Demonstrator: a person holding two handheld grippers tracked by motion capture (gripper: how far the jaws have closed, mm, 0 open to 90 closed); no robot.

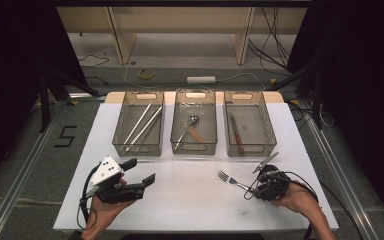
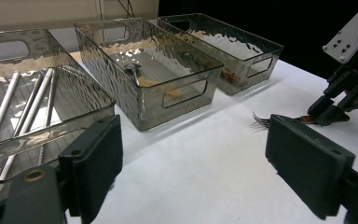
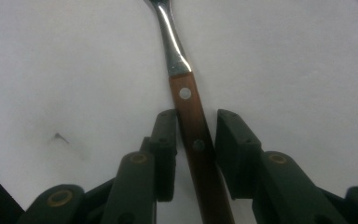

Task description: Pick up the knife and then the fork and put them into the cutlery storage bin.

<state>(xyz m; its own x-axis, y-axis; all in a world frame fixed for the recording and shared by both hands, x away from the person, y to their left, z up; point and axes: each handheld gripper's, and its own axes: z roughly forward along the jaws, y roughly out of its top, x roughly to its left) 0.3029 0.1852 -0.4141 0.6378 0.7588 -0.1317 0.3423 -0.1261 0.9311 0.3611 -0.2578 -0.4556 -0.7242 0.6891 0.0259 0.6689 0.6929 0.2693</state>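
R gripper [image 3: 196,140] astride fork [image 3: 189,107] handle; tines point away, toward bins.

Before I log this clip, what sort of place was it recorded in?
Most likely a lab or recording studio, not a kitchen: a white table framed by black curtains, loose cables and a power strip on the floor behind, and three clear bins for sorting cutlery.

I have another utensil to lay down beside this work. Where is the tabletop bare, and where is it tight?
Bare: the white tabletop between the left gripper and the fork, in front of the three bins. Tight: around the right gripper, whose jaws straddle the fork's handle.
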